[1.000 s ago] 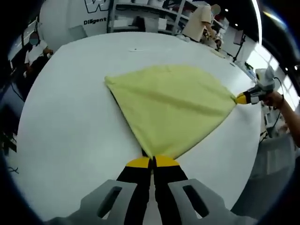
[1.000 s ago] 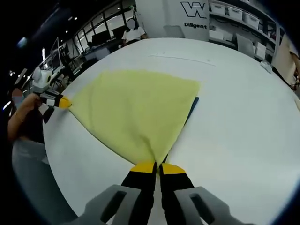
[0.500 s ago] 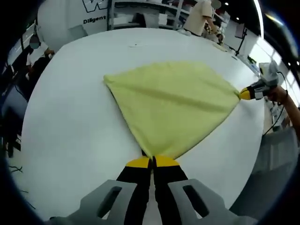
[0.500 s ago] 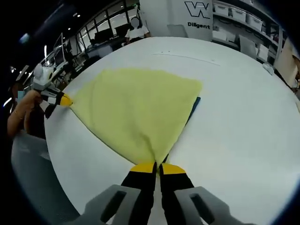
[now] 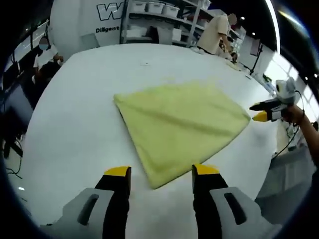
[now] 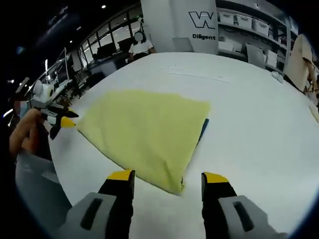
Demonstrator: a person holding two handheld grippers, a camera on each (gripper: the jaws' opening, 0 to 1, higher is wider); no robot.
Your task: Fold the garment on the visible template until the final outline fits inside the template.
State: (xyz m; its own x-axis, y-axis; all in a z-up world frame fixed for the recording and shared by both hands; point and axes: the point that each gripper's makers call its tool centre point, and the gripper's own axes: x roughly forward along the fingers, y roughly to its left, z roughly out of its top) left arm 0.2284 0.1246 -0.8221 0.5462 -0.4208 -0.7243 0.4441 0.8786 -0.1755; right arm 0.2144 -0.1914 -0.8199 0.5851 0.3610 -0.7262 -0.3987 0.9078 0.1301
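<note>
In the left gripper view my left gripper (image 5: 162, 177) stands with jaws apart, the yellow garment (image 5: 182, 127) flat on the white table (image 5: 75, 99) just ahead, its near corner pointing between them.

In the right gripper view my right gripper (image 6: 169, 180) is likewise spread, the garment's near corner just ahead; a dark template (image 6: 203, 130) edge peeks out along its far side.

I work in a big lab hall. Behind my white table (image 6: 259, 129) stand storage shelves (image 5: 164, 15). People sit at monitors (image 6: 107, 50).
</note>
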